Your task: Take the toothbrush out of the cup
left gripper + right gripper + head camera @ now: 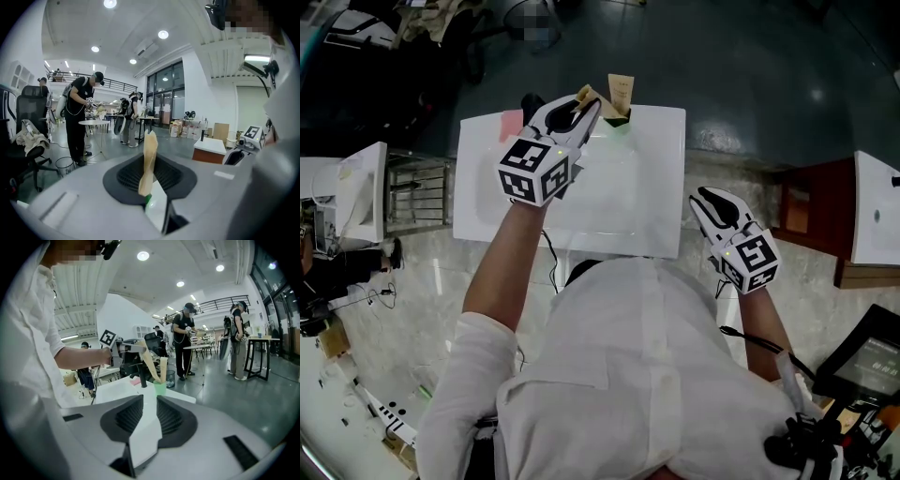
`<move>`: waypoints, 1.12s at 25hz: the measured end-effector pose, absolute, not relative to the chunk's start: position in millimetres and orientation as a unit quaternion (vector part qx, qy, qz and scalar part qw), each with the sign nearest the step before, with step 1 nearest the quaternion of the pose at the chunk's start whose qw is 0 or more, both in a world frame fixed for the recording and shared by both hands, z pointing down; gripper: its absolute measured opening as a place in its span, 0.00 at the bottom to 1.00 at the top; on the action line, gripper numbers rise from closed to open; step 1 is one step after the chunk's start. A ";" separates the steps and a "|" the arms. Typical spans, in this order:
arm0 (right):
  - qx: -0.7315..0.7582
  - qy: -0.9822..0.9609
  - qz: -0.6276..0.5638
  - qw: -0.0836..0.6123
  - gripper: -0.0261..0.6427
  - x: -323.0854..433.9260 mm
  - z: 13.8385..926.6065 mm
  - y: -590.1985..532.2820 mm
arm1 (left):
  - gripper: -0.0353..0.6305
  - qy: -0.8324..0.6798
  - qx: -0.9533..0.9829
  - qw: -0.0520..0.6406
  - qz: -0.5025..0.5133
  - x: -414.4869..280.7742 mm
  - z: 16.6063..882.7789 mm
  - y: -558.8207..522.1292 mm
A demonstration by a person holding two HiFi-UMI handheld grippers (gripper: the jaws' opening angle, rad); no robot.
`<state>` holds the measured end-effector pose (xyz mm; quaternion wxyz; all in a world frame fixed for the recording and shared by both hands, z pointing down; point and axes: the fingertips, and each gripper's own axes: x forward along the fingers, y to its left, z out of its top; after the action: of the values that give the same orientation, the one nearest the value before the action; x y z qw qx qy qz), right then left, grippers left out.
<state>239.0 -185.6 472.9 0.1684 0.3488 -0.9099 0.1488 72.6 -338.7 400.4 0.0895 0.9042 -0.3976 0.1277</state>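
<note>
- here, the left gripper (pixel 589 103) hangs over the far edge of the white table (pixel 619 206), pointing slightly downward toward the cup (pixel 619 122).
- its jaws are clenched on a toothbrush (pixel 585 93) in a tan paper wrapper; in the left gripper view the toothbrush (pixel 149 159) stands nearly upright between the pads, its top well above them.
- from the right gripper view the toothbrush (pixel 147 359) slants down from the left gripper (pixel 133 350) toward the small green cup (pixel 160 388); its lower end sits about at the cup's rim, and i cannot tell whether it is fully clear of the rim.
- a second toothbrush (pixel 622 94), also wrapped in tan paper, stands upright in the cup, just beside the held one.
- the cup stands on the table's far edge, near the middle.
- a pink patch (pixel 511 124) lies on the table's far left part, to the left of the left gripper.
- the right gripper (pixel 705 199) is off the table's near right corner, well apart from the cup.
- its jaws stand a little apart with nothing between them; only the white table top shows through the gap in the right gripper view.
</note>
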 end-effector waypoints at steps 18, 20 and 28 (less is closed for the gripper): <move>0.335 -0.918 0.130 0.170 0.15 174.5 452.7 -162.4 | 0.15 -0.389 0.914 0.076 0.085 5.1 328.6 -262.7; 0.334 -0.918 0.126 0.171 0.15 163.6 450.9 -156.5 | 0.15 -0.384 0.916 0.080 0.086 -7.6 325.4 -248.7; 0.341 -0.917 0.112 0.175 0.15 115.4 438.1 -122.9 | 0.15 -0.367 0.921 0.097 0.091 -61.7 320.3 -180.4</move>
<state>115.4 -122.9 438.1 0.1748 0.3411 -0.9168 0.1124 -61.7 -180.4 320.3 0.0970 0.9209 -0.3666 0.0905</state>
